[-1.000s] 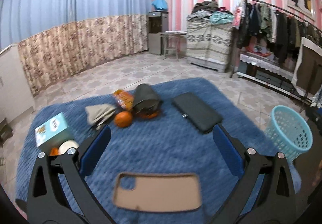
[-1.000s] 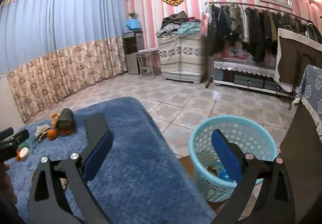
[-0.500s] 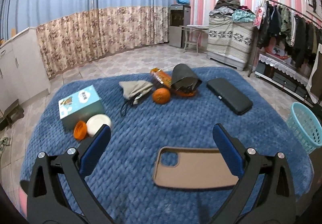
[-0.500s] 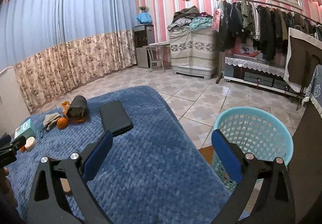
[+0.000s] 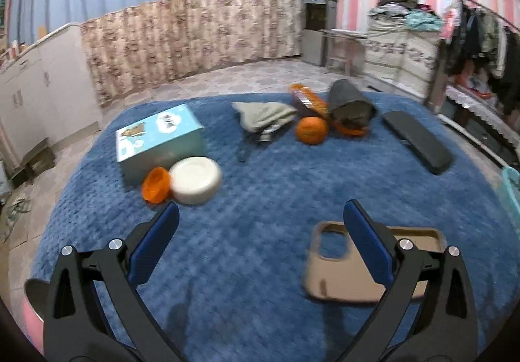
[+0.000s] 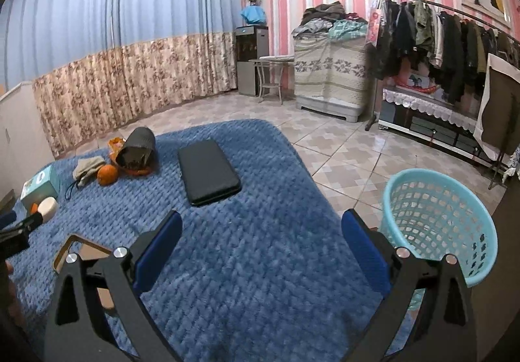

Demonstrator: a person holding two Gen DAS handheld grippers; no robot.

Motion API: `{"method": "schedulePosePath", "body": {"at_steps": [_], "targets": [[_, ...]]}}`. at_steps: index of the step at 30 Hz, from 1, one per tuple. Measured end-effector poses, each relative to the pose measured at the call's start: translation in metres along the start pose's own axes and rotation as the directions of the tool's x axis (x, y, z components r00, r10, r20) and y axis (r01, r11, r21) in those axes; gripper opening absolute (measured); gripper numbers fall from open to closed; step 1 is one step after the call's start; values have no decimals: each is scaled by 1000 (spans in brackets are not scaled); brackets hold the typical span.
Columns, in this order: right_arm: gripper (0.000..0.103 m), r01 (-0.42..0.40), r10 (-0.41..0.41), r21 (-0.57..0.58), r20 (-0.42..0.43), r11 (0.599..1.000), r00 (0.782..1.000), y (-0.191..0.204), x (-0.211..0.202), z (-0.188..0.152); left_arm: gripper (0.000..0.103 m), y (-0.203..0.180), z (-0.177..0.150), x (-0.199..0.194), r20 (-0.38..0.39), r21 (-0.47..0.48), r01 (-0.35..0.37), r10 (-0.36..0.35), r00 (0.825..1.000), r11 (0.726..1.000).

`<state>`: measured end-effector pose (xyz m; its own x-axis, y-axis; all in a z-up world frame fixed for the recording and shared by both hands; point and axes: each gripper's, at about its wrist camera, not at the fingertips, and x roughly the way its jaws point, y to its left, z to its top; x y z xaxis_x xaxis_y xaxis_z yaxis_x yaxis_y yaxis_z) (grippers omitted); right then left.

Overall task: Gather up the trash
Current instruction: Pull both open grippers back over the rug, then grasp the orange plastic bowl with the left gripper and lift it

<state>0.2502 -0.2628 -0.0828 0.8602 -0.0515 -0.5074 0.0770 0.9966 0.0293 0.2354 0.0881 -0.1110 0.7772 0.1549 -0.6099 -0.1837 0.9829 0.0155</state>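
Observation:
My left gripper hangs open and empty over the blue blanket. Ahead of it lie an orange peel beside a white round dish, a teal tissue box, an orange, a grey cloth pouch, an orange snack wrapper and a dark rolled bag. A tan phone case sits under its right finger. My right gripper is open and empty too, above the blanket, with the light blue trash basket at its right.
A black flat case lies mid-blanket. White cabinets stand on the left, tiled floor surrounds the blanket, and a clothes rack and covered furniture line the pink striped wall.
My left gripper has swung left, bringing the tissue box, dish and peel toward the centre. My right gripper has turned left off the basket, back over the blanket.

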Motion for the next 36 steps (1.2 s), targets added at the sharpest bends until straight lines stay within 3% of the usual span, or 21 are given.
{"method": "schedulePosePath", "body": {"at_steps": [4, 8, 15, 18, 21, 26, 29, 36], "targets": [[96, -10, 10, -1, -16, 1000, 1000, 6, 9, -2, 97, 17, 8, 17, 2, -22, -63, 63, 998, 998], [96, -17, 17, -5, -29, 1000, 999, 12, 17, -5, 84, 42, 13, 37, -46, -84, -115, 111, 993, 990], [96, -24, 24, -2, -42, 1000, 999, 14, 24, -10, 79, 88, 12, 66, -119, -226, -196, 172, 978, 954], [96, -26, 26, 8, -52, 1000, 998, 13, 30, -13, 78, 99, 12, 76, -144, -270, -193, 158, 977, 943], [96, -30, 31, 8, -60, 1000, 998, 12, 35, -15, 70, 103, 13, 84, -154, -281, -177, 138, 978, 943], [96, -34, 35, 10, -66, 999, 997, 12, 41, -16, 52, 113, 15, 95, -157, -323, -140, 92, 983, 936], [96, -37, 38, 17, -65, 999, 997, 12, 42, -17, 40, 110, 14, 95, -146, -304, -108, 66, 987, 946], [96, -40, 40, -3, -65, 999, 997, 17, 44, -16, 40, 100, 15, 82, -125, -265, -115, 84, 989, 957]]}}
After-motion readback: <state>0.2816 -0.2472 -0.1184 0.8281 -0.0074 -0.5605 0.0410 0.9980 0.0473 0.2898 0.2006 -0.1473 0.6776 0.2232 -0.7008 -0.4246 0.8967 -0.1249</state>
